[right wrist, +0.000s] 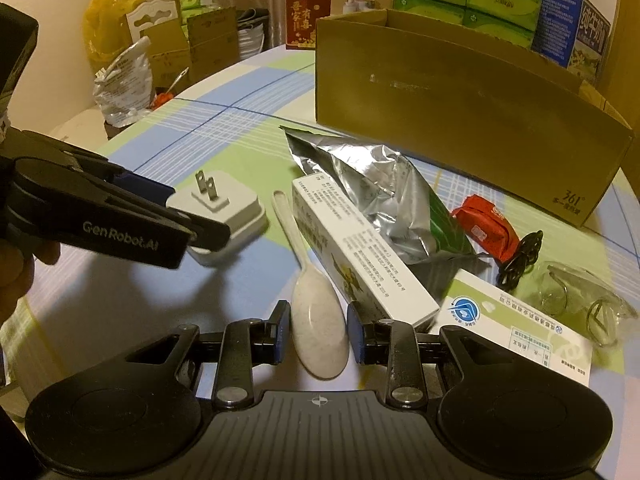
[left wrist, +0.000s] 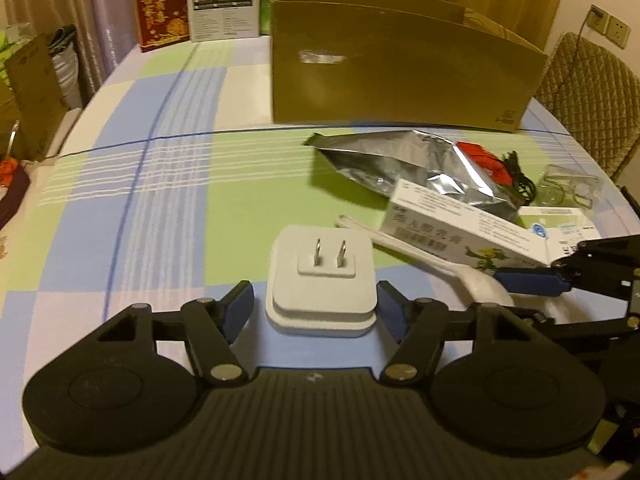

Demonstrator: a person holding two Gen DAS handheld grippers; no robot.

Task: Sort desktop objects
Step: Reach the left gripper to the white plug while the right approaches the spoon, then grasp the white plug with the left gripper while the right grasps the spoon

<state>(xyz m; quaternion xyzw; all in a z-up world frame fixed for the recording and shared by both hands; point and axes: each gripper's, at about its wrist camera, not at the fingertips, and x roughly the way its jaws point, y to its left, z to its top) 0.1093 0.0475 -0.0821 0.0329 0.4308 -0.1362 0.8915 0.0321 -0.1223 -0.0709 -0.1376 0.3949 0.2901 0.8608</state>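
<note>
A white plug adapter [left wrist: 322,280] lies prongs-up on the checked tablecloth, between the open fingers of my left gripper [left wrist: 316,306]; small gaps show on both sides. It also shows in the right wrist view [right wrist: 224,210], with the left gripper [right wrist: 176,216] around it. A white spoon [right wrist: 318,328] lies with its bowl between the open fingers of my right gripper [right wrist: 316,334]. Its handle [left wrist: 404,246] runs under a white medicine box [right wrist: 360,248]. The right gripper [left wrist: 532,280] shows at the right of the left wrist view.
A large brown cardboard box [right wrist: 460,92] stands open at the back. A silver foil bag [right wrist: 380,200], a red packet [right wrist: 484,228], a black cable [right wrist: 520,256], a clear plastic piece [right wrist: 580,300] and a white flat box [right wrist: 512,320] lie at the right.
</note>
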